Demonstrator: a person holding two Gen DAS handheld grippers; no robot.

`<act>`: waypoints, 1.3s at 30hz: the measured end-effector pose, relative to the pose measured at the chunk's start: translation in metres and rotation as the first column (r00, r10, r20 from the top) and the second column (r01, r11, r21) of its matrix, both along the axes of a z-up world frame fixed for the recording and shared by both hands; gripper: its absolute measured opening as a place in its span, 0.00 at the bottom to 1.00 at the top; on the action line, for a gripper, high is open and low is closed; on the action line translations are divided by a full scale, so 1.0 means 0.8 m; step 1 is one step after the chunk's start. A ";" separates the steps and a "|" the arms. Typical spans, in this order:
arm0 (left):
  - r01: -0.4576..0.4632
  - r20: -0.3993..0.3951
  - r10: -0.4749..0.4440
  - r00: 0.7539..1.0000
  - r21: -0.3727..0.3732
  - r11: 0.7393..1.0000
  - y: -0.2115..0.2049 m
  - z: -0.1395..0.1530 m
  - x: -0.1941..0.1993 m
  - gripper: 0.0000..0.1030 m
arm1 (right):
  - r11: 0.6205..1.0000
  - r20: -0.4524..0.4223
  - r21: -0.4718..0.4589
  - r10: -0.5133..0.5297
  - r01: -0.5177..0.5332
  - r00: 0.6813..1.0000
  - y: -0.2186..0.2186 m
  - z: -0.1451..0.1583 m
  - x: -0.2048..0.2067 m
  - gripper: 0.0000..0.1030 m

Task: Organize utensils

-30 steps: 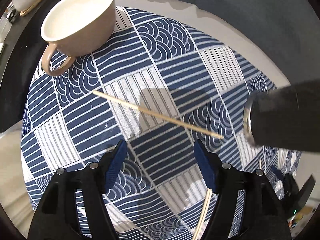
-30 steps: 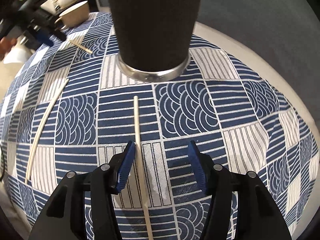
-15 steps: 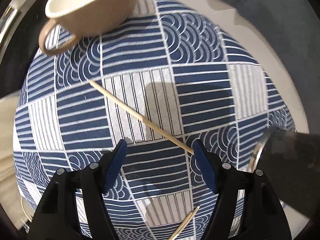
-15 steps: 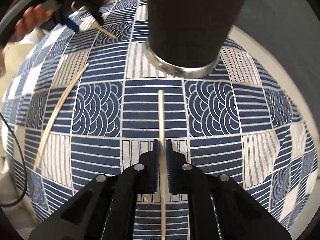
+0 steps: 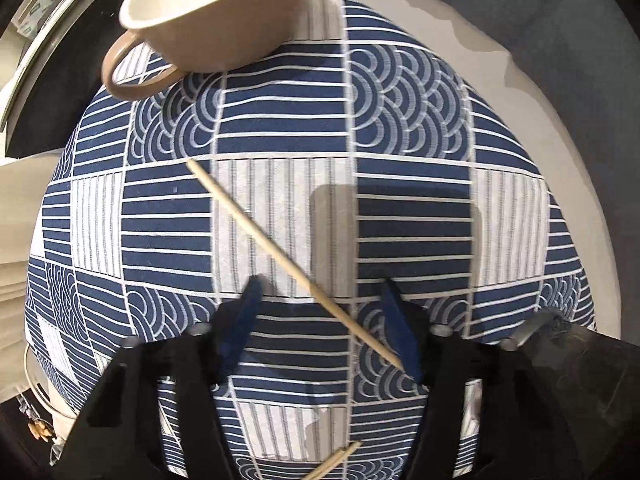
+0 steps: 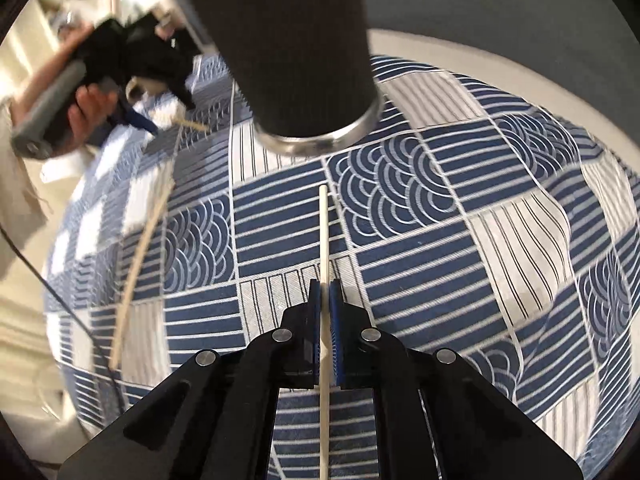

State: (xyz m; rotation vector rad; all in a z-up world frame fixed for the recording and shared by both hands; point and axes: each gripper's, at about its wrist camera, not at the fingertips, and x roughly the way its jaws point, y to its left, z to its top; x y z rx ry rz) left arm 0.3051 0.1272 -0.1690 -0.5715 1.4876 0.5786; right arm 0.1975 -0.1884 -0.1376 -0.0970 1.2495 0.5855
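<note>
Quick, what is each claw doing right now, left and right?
Left claw: closing around a chopstick lying on the cloth, pads not yet on it.
Right claw: shut on a chopstick.

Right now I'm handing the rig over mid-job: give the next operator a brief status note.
Right gripper: shut on a pale chopstick, pointing toward the dark cylindrical holder.
Left gripper: jaws closing around a second chopstick lying diagonally on the patterned cloth, not gripped yet.
A third chopstick lies loose on the cloth. Beige cup beyond.
Done: no chopstick seen in the holder.
Left: all three.
</note>
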 end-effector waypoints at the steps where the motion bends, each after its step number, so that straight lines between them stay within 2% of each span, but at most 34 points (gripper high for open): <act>1: 0.008 0.001 -0.008 1.000 -0.002 1.000 0.001 0.003 0.004 0.30 | 1.000 0.005 0.021 -0.016 0.015 1.000 -0.010 0.002 -0.008 0.05; 3: 0.015 0.002 -0.015 1.000 -0.018 1.000 -0.001 0.005 0.017 0.10 | 0.999 0.015 0.039 -0.031 0.031 0.999 -0.023 0.010 -0.010 0.04; 4: 0.019 0.005 -0.019 1.000 -0.028 0.999 -0.003 0.005 0.019 0.05 | 0.998 0.017 0.043 -0.036 0.035 0.999 -0.028 0.012 -0.009 0.05; 10: 0.092 0.015 -0.092 0.996 -0.006 0.996 -0.029 0.007 0.008 0.05 | 0.996 0.043 0.067 -0.064 0.061 0.997 -0.077 0.033 -0.010 0.05; 15: 0.102 0.038 -0.099 0.994 -0.065 0.993 -0.038 0.008 -0.023 0.04 | 0.990 0.068 0.119 -0.091 0.082 0.994 -0.082 0.053 0.002 0.05; 20: 0.120 0.083 -0.112 0.990 -0.092 0.989 -0.035 0.022 -0.053 0.04 | 0.983 0.109 0.167 -0.093 0.074 0.990 -0.072 0.086 0.014 0.05; 27: 0.179 0.150 -0.170 0.974 -0.043 0.983 -0.009 0.072 -0.085 0.04 | 0.985 0.206 0.171 -0.059 0.024 0.977 -0.033 0.140 0.034 0.05; 32: 0.251 0.222 -0.259 0.940 0.062 0.966 0.002 0.134 -0.105 0.05 | 0.981 0.274 0.194 -0.062 0.008 0.960 -0.006 0.178 0.046 0.05; 33: 0.266 0.238 -0.276 0.931 0.074 0.961 0.021 0.138 -0.104 0.05 | 0.980 0.293 0.199 -0.064 0.005 0.954 0.000 0.188 0.049 0.05; 36: 0.309 0.305 -0.321 0.897 0.088 0.947 0.028 0.168 -0.098 0.05 | 0.978 0.325 0.209 -0.070 0.001 0.943 0.014 0.210 0.055 0.05; 39: 0.363 0.388 -0.367 0.845 0.087 0.928 0.016 0.210 -0.099 0.05 | 0.975 0.349 0.224 -0.082 0.002 0.934 0.024 0.226 0.058 0.05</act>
